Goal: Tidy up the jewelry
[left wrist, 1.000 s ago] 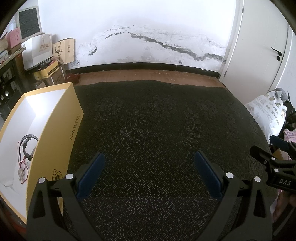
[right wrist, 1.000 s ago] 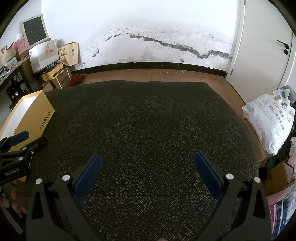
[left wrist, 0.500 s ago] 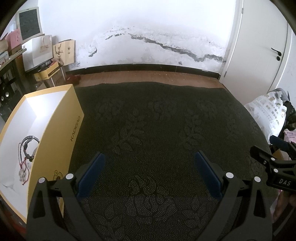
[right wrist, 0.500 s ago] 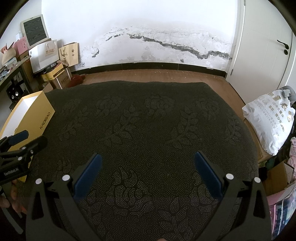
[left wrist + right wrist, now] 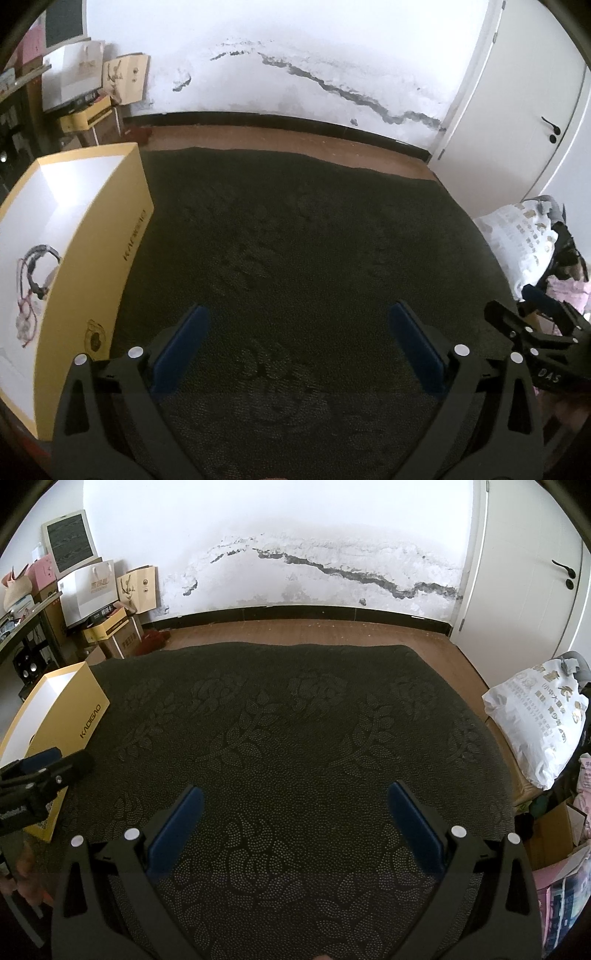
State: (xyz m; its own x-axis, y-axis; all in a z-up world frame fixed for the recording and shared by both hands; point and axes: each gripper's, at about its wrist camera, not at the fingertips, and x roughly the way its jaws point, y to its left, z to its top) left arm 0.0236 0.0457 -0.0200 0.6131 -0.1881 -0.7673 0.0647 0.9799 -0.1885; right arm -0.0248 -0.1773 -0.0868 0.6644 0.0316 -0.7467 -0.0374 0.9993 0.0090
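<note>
An open yellow box (image 5: 107, 266) with a white inside stands at the left of the dark patterned cloth (image 5: 295, 240). Several pieces of jewelry (image 5: 33, 280), a dark bracelet and red and pale strings, lie on its white floor. My left gripper (image 5: 297, 314) is open and empty above the cloth, right of the box. My right gripper (image 5: 295, 794) is open and empty over the middle of the cloth. The box also shows in the right wrist view (image 5: 70, 716), far left, its inside mostly hidden. Each gripper shows at the edge of the other's view.
The cloth's far edge meets a wooden floor (image 5: 314, 631) and a cracked white wall. Paper bags and boxes (image 5: 99, 590) are stacked at the back left. A white printed sack (image 5: 535, 720) lies off the right edge, by a white door (image 5: 524, 572).
The left wrist view has tilted and shifted slightly, with motion blur now; the box sits a little more to the right in it. The right gripper has hardly moved. Both stay open.
</note>
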